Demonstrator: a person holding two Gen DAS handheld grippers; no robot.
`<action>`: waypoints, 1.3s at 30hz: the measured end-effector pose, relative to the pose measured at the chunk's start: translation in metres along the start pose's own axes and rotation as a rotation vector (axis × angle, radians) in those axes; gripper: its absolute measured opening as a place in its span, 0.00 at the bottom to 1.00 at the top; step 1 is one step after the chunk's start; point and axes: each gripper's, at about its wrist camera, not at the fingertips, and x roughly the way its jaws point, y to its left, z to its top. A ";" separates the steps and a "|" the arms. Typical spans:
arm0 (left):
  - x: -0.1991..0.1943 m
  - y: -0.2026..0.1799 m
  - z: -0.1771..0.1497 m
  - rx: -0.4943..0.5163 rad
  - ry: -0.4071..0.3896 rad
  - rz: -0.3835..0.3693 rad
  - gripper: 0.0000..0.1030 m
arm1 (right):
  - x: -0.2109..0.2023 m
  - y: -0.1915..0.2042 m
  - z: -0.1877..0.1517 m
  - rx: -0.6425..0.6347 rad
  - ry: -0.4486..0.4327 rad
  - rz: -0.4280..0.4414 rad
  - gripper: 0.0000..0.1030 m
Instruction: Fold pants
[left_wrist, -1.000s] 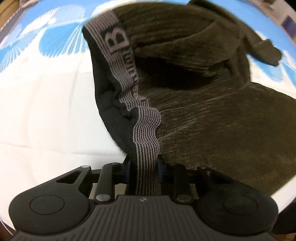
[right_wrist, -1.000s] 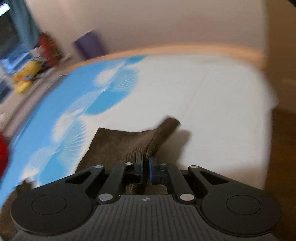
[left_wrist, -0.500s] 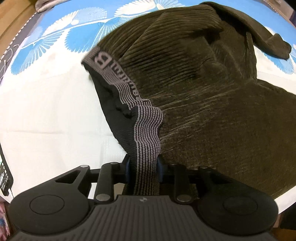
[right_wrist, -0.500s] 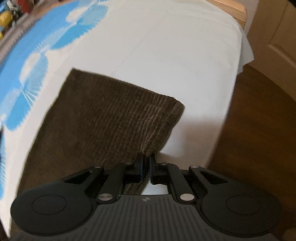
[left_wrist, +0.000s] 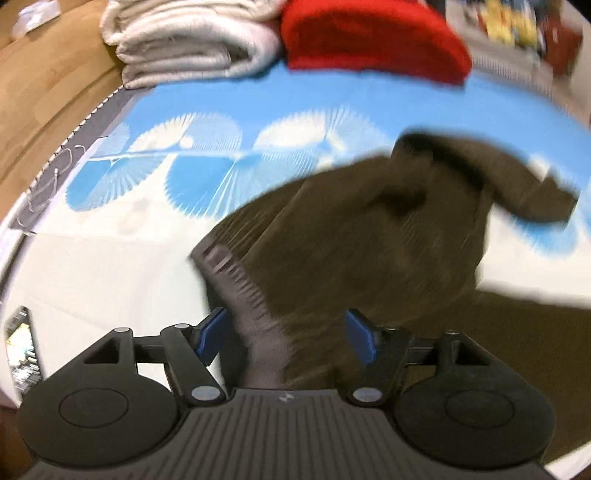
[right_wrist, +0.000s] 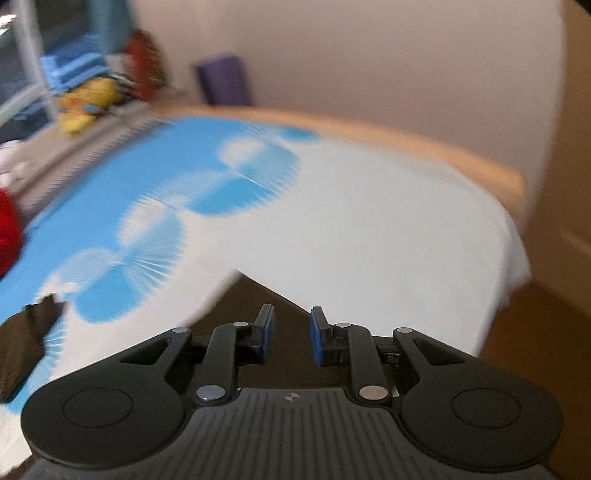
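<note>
Dark brown corduroy pants (left_wrist: 369, 251) lie on the bed, blurred by motion. Their grey striped waistband (left_wrist: 243, 291) runs between the fingers of my left gripper (left_wrist: 286, 338), which is open with the blue pads wide apart and not clamping it. One pant leg (left_wrist: 517, 188) lies bunched at the far right. In the right wrist view a corner of the pants (right_wrist: 255, 295) lies on the sheet just under my right gripper (right_wrist: 288, 332), which is open and holds nothing. Another bit of the pants (right_wrist: 29, 332) shows at the left edge.
The bed has a white and blue fan-patterned sheet (left_wrist: 207, 155). A folded white towel (left_wrist: 192, 40) and a red garment (left_wrist: 373, 40) sit at the far edge. A phone-like object (left_wrist: 22, 350) lies at the left. Wooden floor (right_wrist: 535, 354) lies beyond the bed edge.
Both grippers were shut on the pants, the left on the waistband and the right on a leg hem. Both have opened and let go, and both views swung upward.
</note>
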 end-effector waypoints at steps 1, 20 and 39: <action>-0.005 -0.004 0.003 -0.032 -0.027 -0.020 0.75 | -0.003 0.006 0.000 -0.012 -0.021 0.039 0.21; 0.010 -0.153 0.034 0.119 -0.105 -0.135 0.77 | -0.047 0.148 -0.008 -0.225 -0.039 0.422 0.58; 0.066 -0.217 0.051 0.047 -0.087 -0.183 0.95 | 0.005 0.258 -0.020 -0.232 0.051 0.431 0.13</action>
